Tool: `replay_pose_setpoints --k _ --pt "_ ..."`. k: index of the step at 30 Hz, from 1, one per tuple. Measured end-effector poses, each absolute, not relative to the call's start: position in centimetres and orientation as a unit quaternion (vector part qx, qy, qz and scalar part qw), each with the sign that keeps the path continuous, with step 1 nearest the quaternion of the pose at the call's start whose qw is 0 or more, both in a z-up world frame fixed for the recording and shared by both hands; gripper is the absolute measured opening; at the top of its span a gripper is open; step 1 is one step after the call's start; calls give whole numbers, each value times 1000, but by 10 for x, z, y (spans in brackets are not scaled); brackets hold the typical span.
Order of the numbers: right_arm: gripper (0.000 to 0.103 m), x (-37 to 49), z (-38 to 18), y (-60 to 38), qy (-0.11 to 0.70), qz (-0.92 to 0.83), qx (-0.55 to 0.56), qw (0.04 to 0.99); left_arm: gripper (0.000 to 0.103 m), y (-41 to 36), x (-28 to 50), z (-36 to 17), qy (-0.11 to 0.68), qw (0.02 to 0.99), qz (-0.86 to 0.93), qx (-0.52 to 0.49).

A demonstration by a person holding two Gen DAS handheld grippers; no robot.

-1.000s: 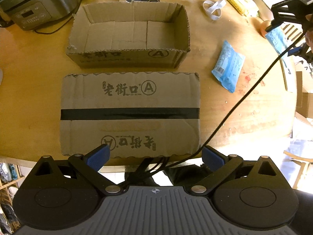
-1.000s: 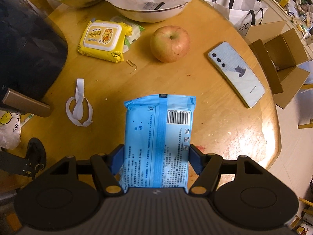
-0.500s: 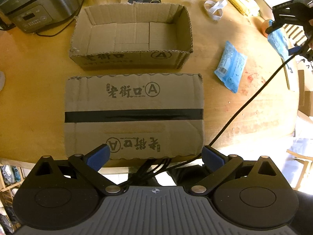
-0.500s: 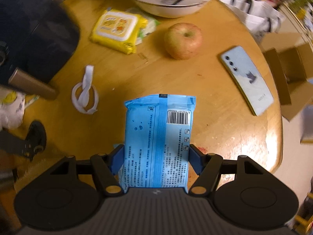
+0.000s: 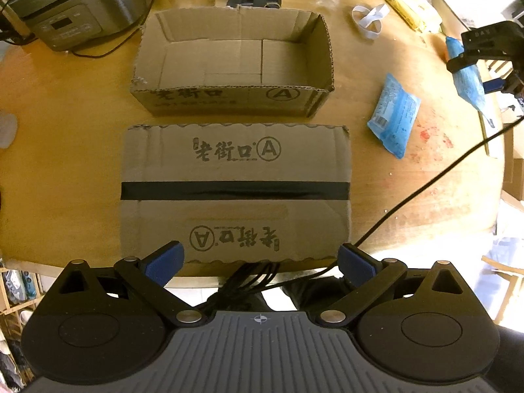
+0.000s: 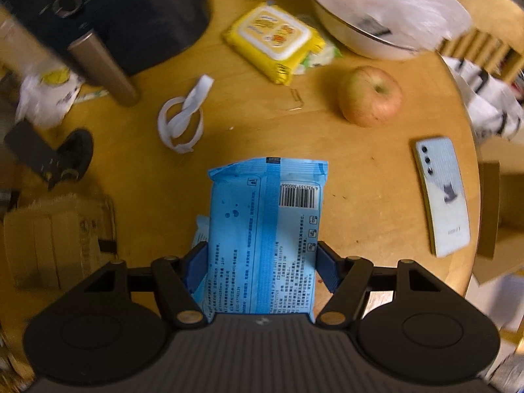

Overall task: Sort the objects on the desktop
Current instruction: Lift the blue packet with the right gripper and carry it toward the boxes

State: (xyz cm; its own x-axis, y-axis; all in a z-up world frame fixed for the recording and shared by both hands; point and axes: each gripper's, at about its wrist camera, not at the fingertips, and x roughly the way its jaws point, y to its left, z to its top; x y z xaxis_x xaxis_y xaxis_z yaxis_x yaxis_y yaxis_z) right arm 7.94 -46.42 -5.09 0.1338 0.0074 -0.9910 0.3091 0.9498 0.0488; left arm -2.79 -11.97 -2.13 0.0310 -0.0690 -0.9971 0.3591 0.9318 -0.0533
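Observation:
My right gripper (image 6: pixel 262 258) is shut on a blue wipes pack (image 6: pixel 265 235) and holds it above the round wooden table; the pack also shows at the far right of the left wrist view (image 5: pixel 466 78). A second blue pack (image 5: pixel 394 111) lies on the table right of an open empty cardboard box (image 5: pixel 234 98). A flat cardboard lid (image 5: pixel 235 190) with black tape lies in front of the box. My left gripper (image 5: pixel 260 257) is open and empty over the lid's near edge.
A yellow wipes pack (image 6: pixel 275 41), an apple (image 6: pixel 370 96), a white phone (image 6: pixel 442 193), a white band (image 6: pixel 181 118) and a paper clip (image 6: pixel 296 96) lie on the table. A bowl with a plastic bag (image 6: pixel 376 9) stands behind. A cooker (image 5: pixel 75 3) stands far left.
My right gripper has swung left with the blue pack, so the cardboard box corner now enters its view. My left gripper has drifted slightly and stayed open.

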Motion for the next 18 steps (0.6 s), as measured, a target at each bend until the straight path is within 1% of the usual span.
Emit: replay_pose_setpoints --k 7,18 --pt "66 77 -45 -454 642 -67 88 759 103 -113 -28 -17 676 714 -147 108" --pt "67 75 -44 -444 640 -69 101 759 103 -97 -24 -14 674 715 -146 110"
